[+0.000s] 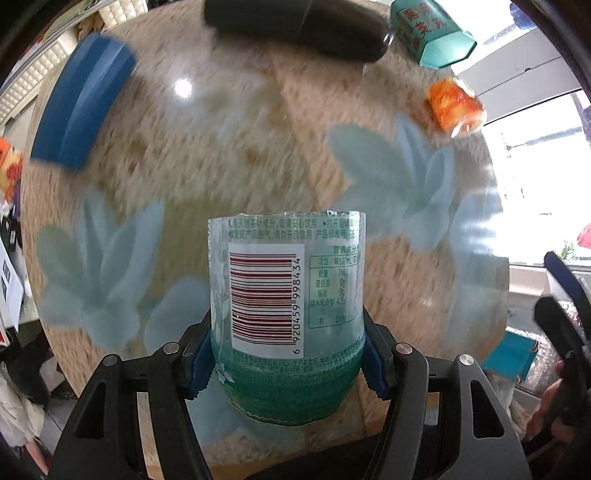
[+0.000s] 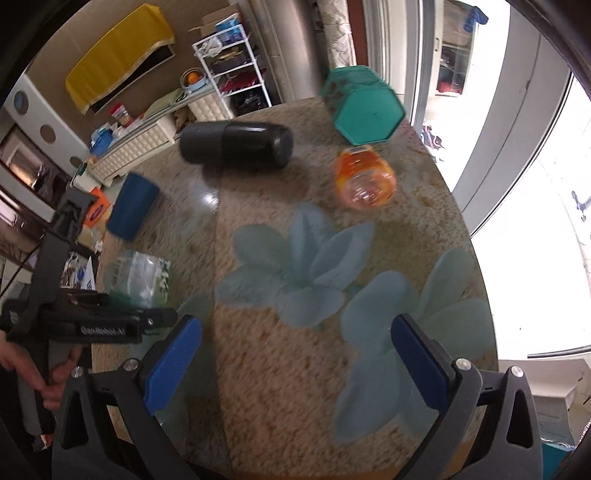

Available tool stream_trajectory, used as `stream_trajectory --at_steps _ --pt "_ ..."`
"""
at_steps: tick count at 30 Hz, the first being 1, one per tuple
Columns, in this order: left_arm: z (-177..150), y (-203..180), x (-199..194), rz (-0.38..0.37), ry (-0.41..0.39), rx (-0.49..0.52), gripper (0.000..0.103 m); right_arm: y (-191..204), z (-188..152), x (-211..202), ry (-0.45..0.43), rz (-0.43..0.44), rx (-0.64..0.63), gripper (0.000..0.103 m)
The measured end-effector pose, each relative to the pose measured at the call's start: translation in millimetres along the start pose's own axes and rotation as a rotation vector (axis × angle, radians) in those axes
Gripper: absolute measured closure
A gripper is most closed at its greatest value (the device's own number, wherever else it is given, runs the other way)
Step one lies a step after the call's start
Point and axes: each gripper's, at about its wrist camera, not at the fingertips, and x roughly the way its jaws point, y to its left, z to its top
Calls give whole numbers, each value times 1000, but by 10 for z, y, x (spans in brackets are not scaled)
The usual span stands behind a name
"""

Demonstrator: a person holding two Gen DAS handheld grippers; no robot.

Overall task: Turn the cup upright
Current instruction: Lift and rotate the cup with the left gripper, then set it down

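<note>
1. While the left gripper (image 1: 288,365) squeezes it from both sides, the clear cup (image 1: 287,310) sits between the blue pads (image 1: 201,363), with its green end close to the camera and its cut rim pointing away.
2. That cup has a white sticker with red bars and small printed words on its side.
3. Under the cup is the round table (image 1: 258,155), tan and speckled with big pale blue flowers painted on it.
4. Far past the cup, at the far edge of the table, a black bottle (image 1: 295,29) lies on its side.
5. Left of the black bottle lies a blue cup (image 1: 83,99), also on its side.
6. Right of the black bottle sits a teal box (image 1: 430,33), and just below that box is an orange cup (image 1: 456,105) lying down.
7. From the right wrist camera, the right gripper (image 2: 295,362) has its blue pads (image 2: 173,365) wide apart with nothing between them, only the table (image 2: 280,369) below.
8. Off to the left of the right gripper, the other gripper (image 2: 99,321) holds the clear cup (image 2: 138,277) near the table's left edge.
9. Beyond it lie the blue cup (image 2: 133,210), the black bottle (image 2: 236,146), the teal box (image 2: 364,105) and the orange cup (image 2: 364,177).
10. Both pictures are a bit blurry.
</note>
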Motion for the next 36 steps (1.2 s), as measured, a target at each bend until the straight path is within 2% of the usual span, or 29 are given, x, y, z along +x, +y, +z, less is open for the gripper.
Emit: stream_trajectory --at_steps 8,13,21,31,34,36 --pt "-485 160 55 -35 -3 -72 34 252 -178 4 25 -9 -60 0" --pt "-673 91 145 -56 5 -126 34 333 -218 -3 41 -4 -100 0" --pt "-608 11 480 -28 55 -222 34 273 -150 61 64 50 -173 0" --pt "-514 -328 728 73 66 -227 34 65 -133 219 95 122 -187 0" --pt "-520 -442 759 97 74 -228 26 36 -109 254 98 135 -186 0" --pt "-495 -425 743 90 78 -241 26 27 -98 271 99 144 -188 0"
